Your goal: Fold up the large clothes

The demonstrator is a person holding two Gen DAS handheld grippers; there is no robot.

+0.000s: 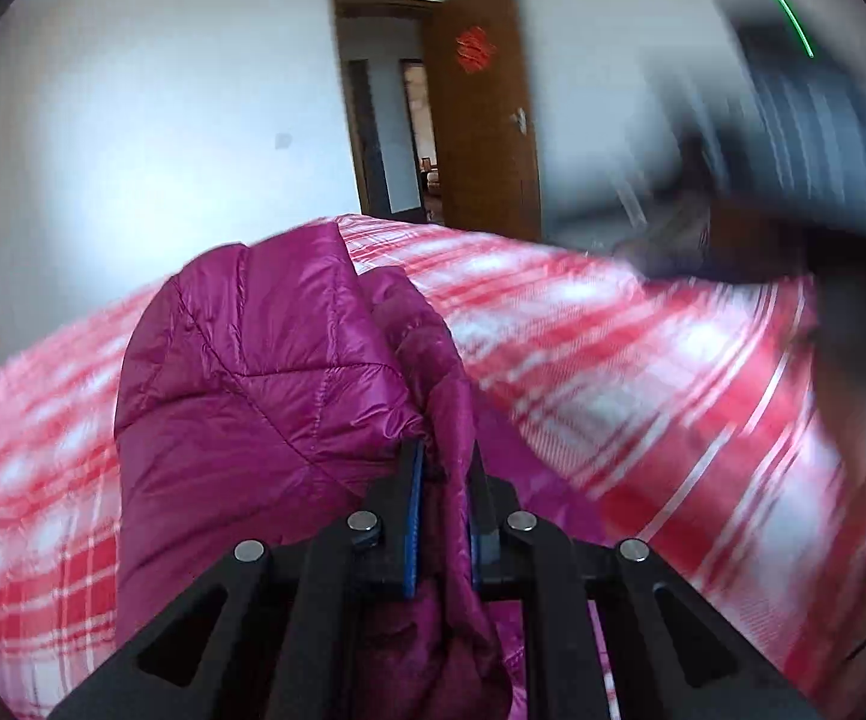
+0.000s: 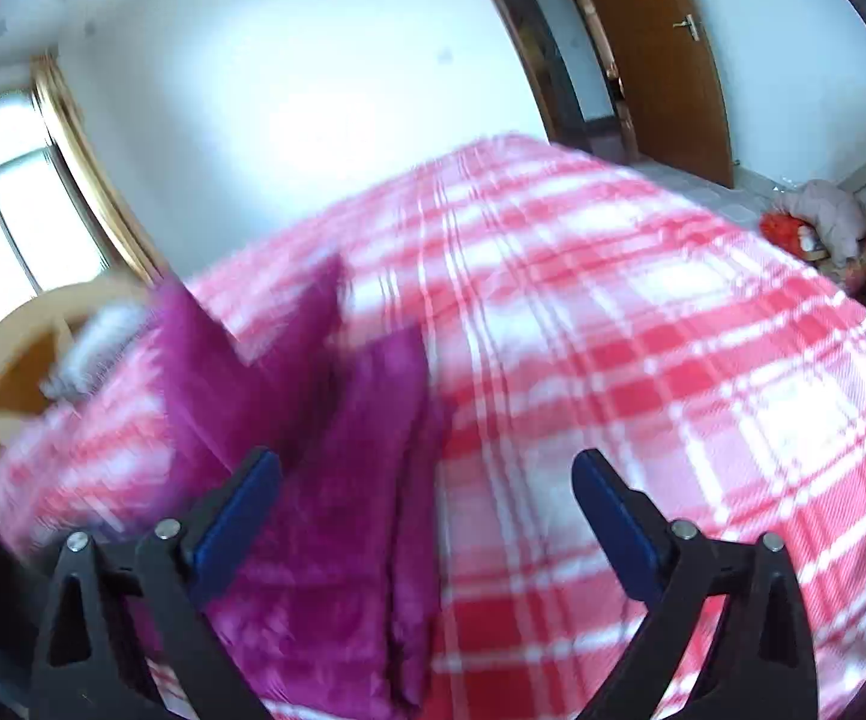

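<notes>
A shiny magenta quilted jacket [image 1: 240, 372] lies on a bed with a red and white plaid cover [image 1: 613, 360]. My left gripper [image 1: 446, 450] is shut on a bunched fold of the jacket, which rises in a hump ahead of its fingers. In the right wrist view the jacket [image 2: 312, 480] is blurred and lies at the lower left on the plaid cover [image 2: 643, 360]. My right gripper [image 2: 426, 462] is open; the jacket lies under its left finger and no fabric is pinched. A dark blurred shape [image 1: 793, 180], probably the right gripper, sweeps across the upper right of the left wrist view.
An open brown door [image 1: 481, 108] stands past the bed's far end. A window with yellow curtains [image 2: 24, 192] and a pale wooden headboard [image 2: 24, 360] are at the left. A heap of clothes [image 2: 817, 216] lies on the floor at the right.
</notes>
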